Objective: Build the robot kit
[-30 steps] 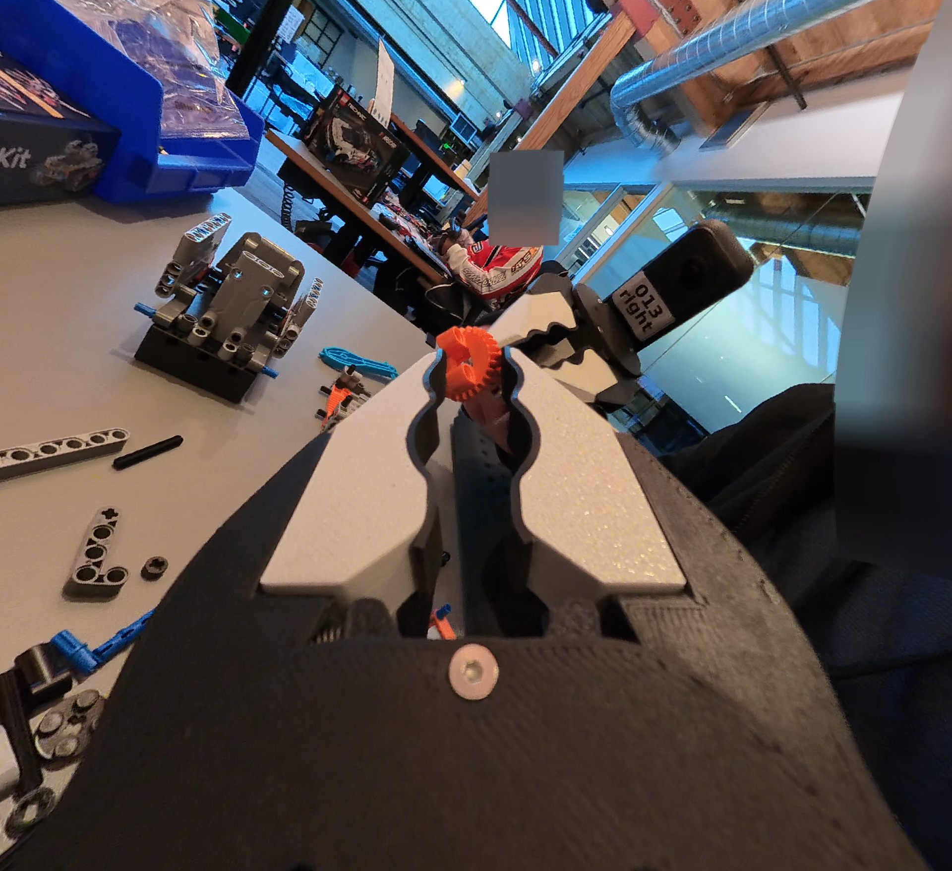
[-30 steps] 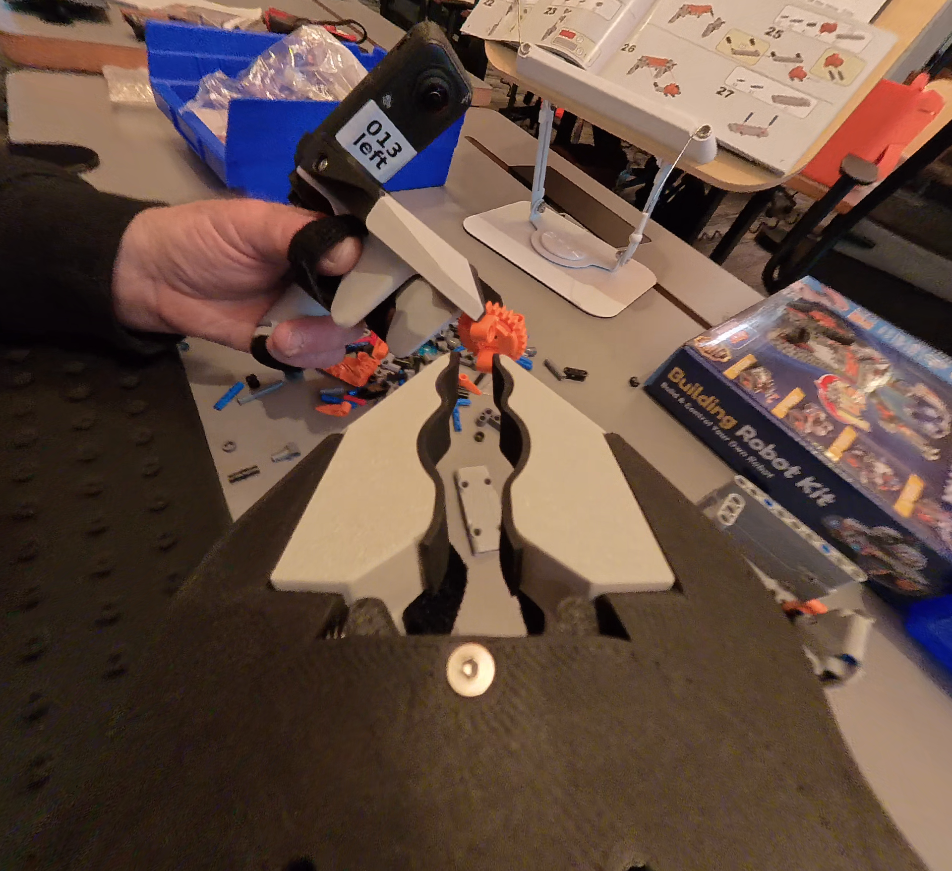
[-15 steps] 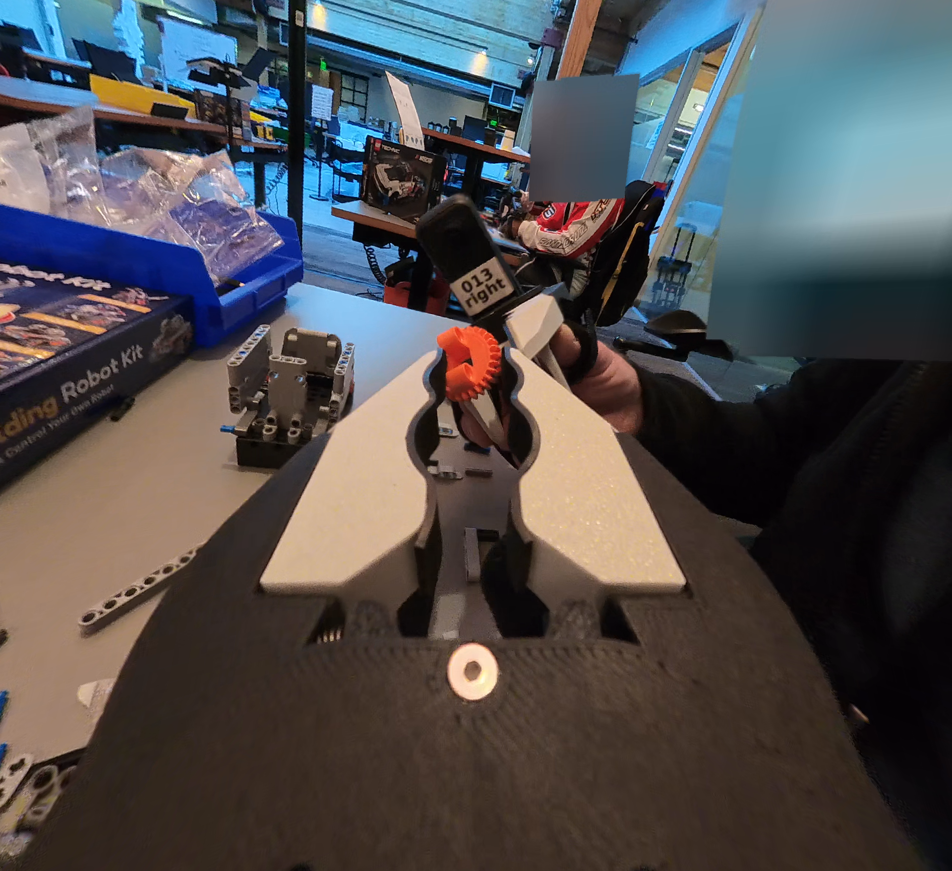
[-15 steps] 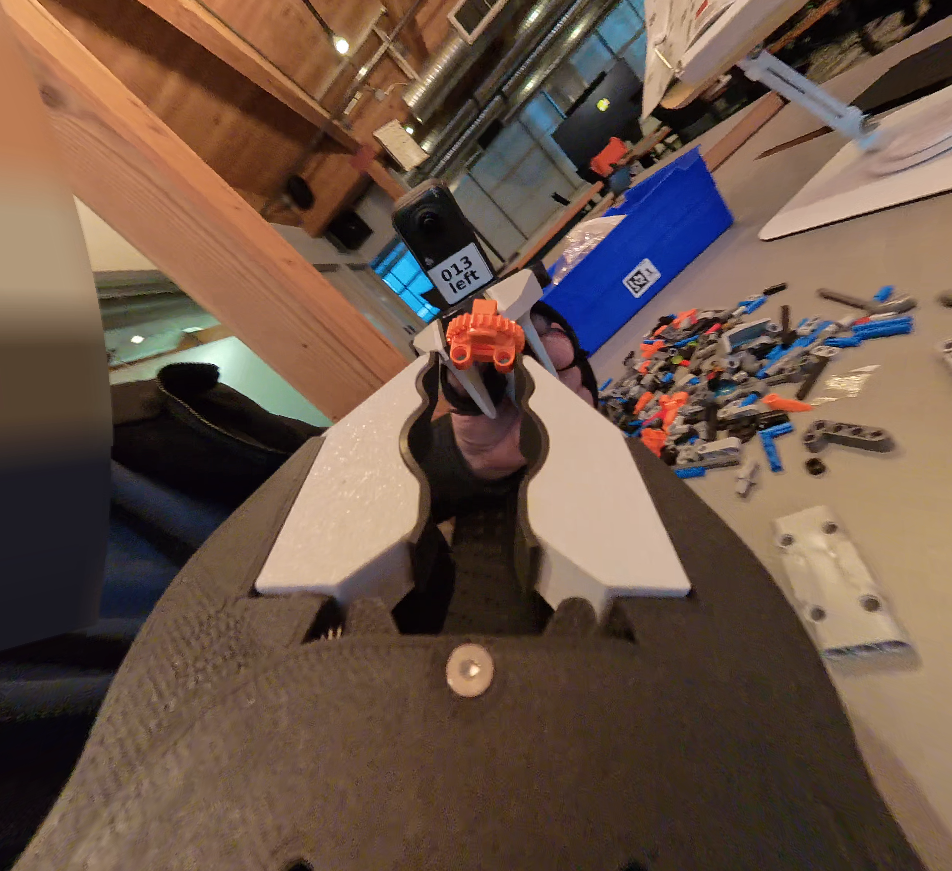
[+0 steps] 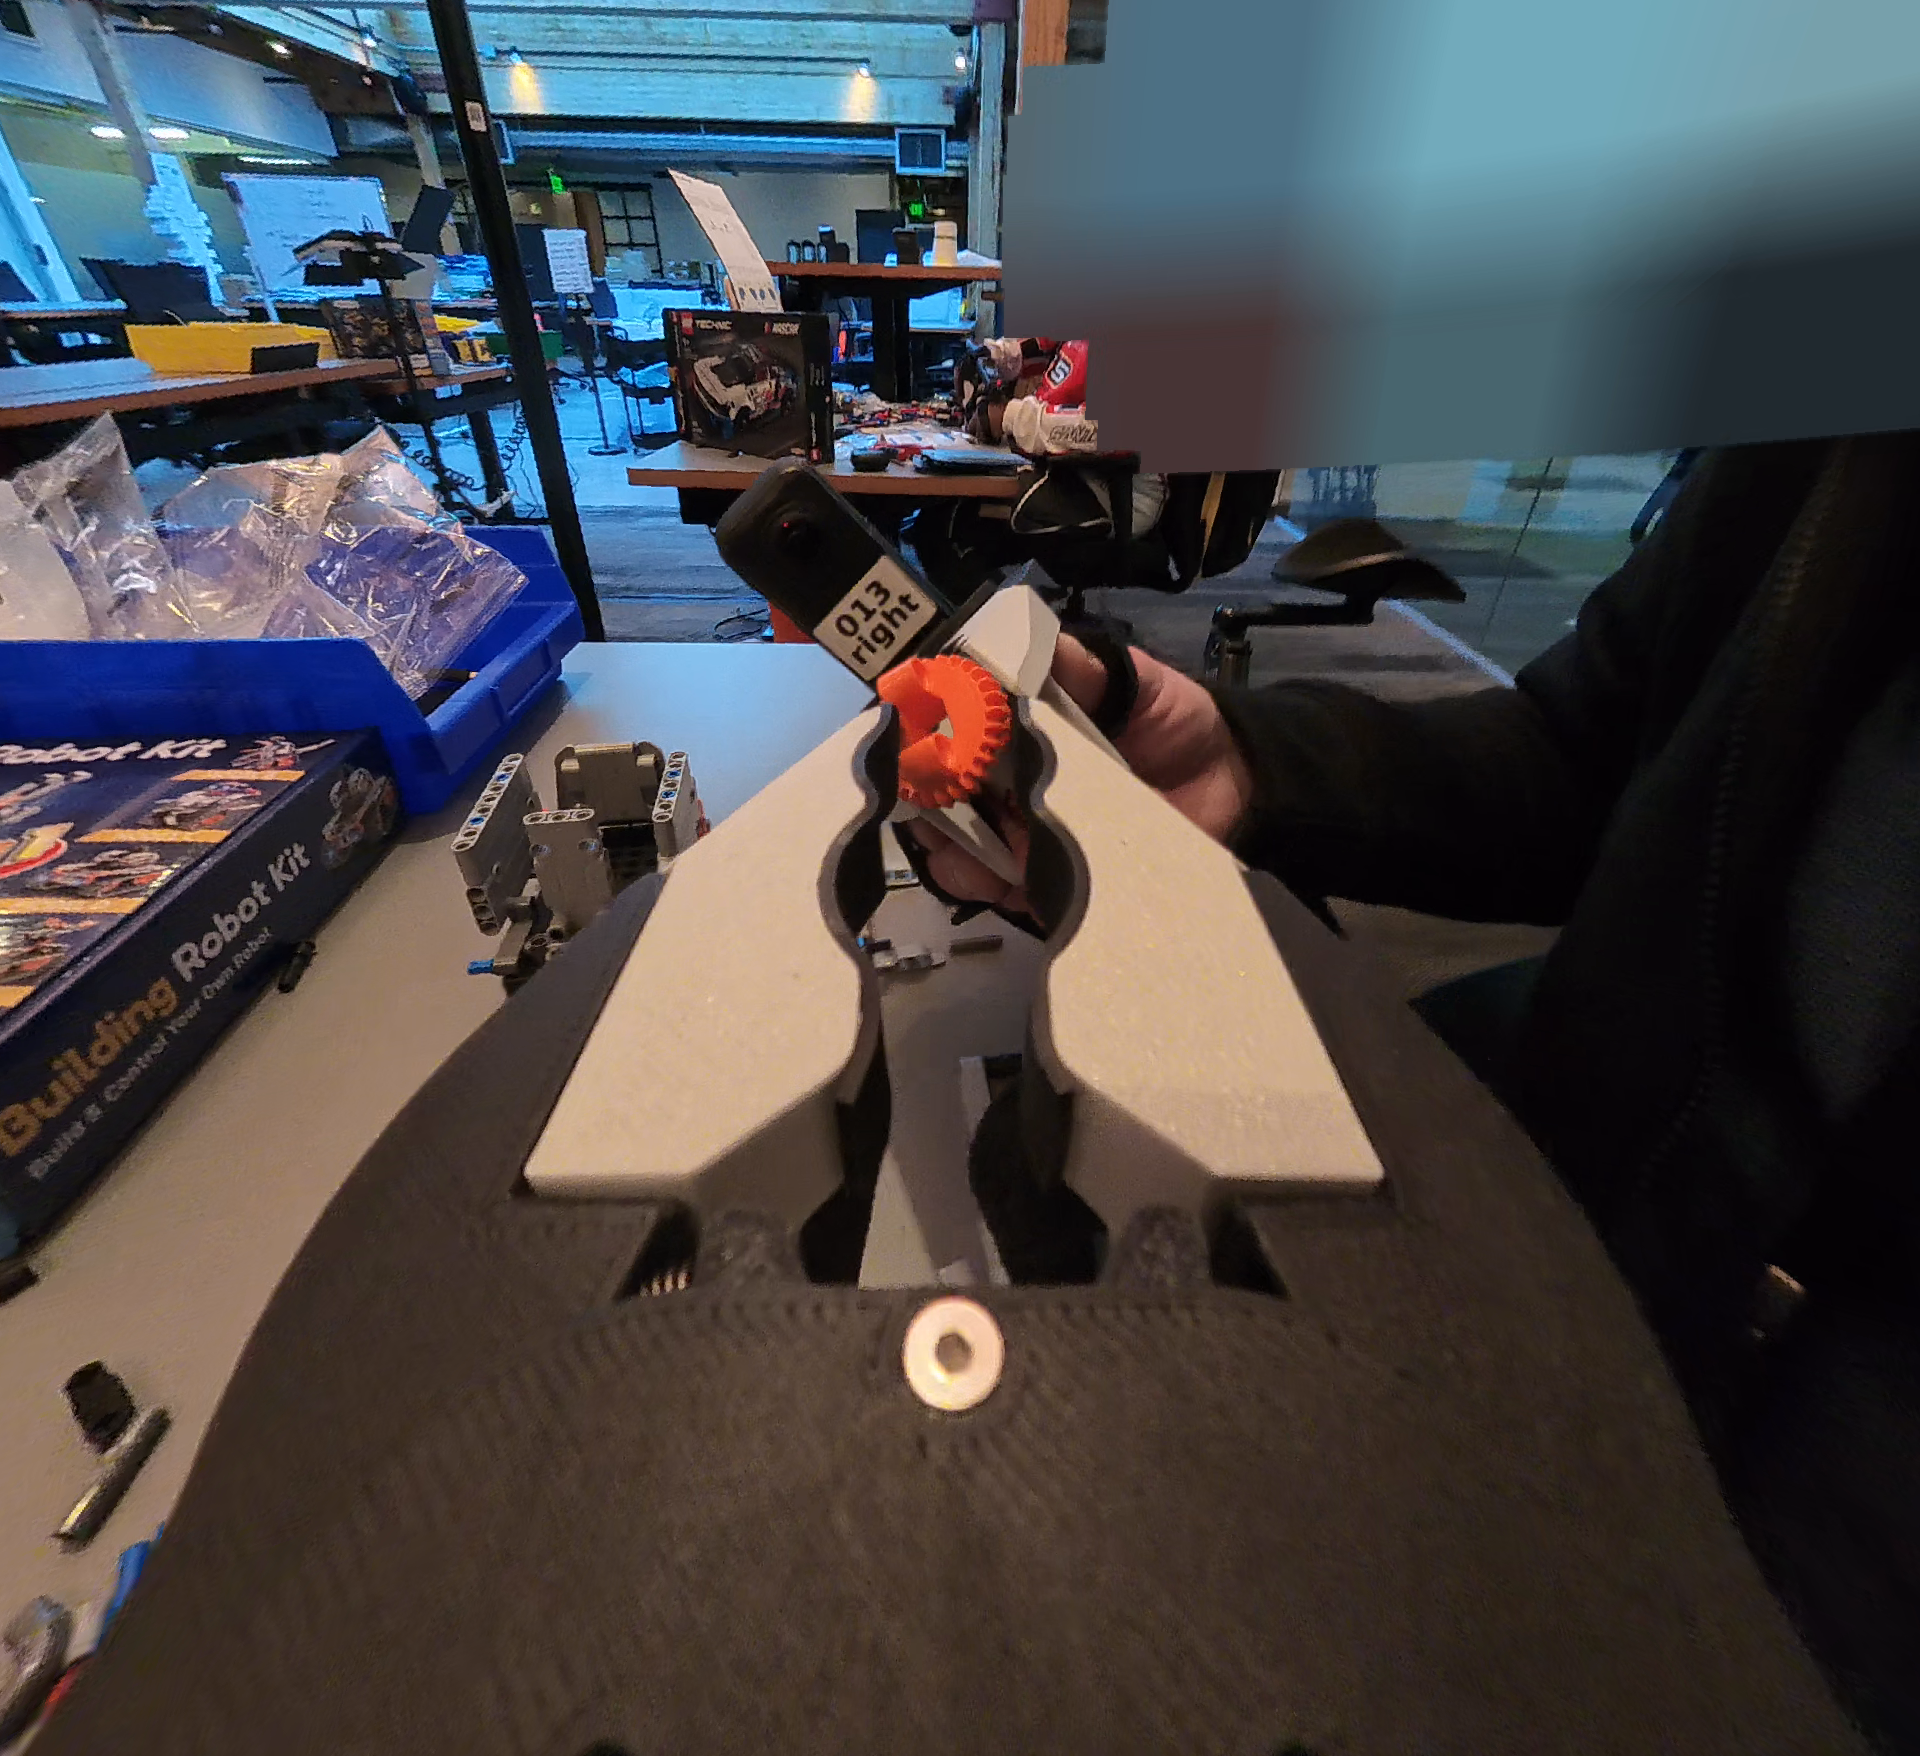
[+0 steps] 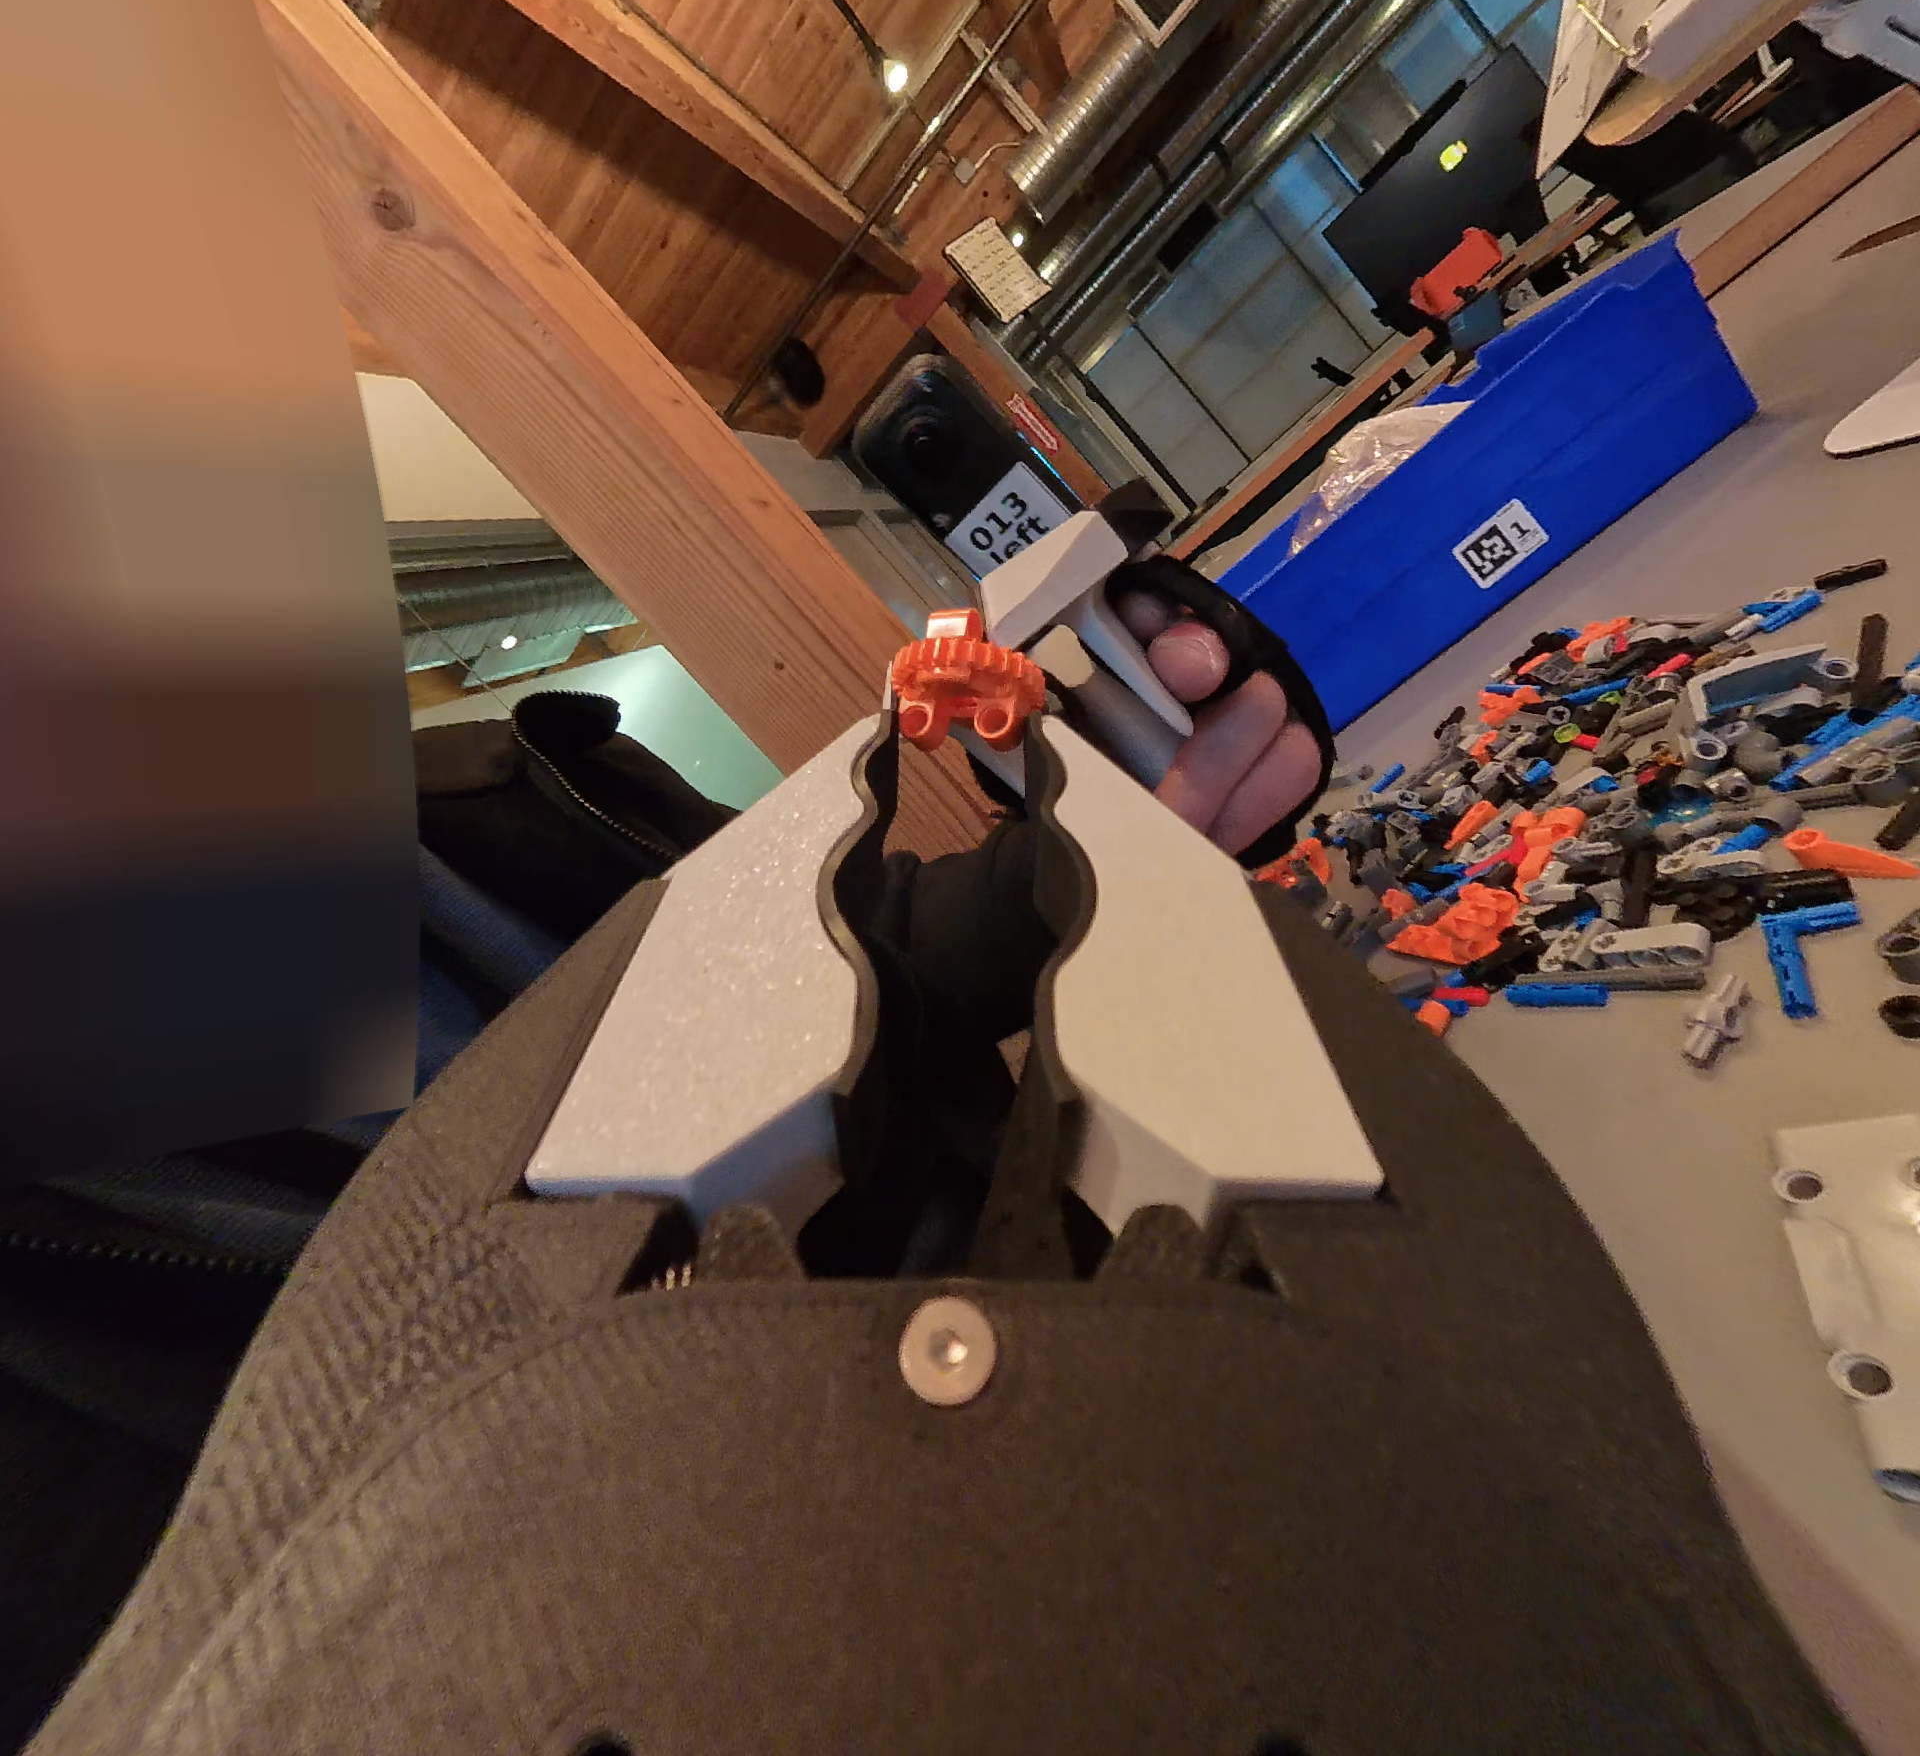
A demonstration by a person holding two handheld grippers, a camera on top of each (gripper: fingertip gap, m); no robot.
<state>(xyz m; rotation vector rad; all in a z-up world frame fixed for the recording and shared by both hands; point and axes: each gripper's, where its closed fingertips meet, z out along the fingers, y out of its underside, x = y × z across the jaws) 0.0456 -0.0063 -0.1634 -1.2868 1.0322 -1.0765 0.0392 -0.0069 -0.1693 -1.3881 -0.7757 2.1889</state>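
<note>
Both grippers met at twelve o'clock: my left gripper was clamped on the small orange toothed plastic gear piece, my right gripper closing on it too, raised above the grey table and loose bricks.

So over the last second both grippers swung up off the worktop and turned to face each other. The left gripper leveled out, so its view went from ceiling pipes to the room. The right gripper tilted way up toward the wooden beams, and the orange gear piece now shows its toothed edge sideways.
</note>
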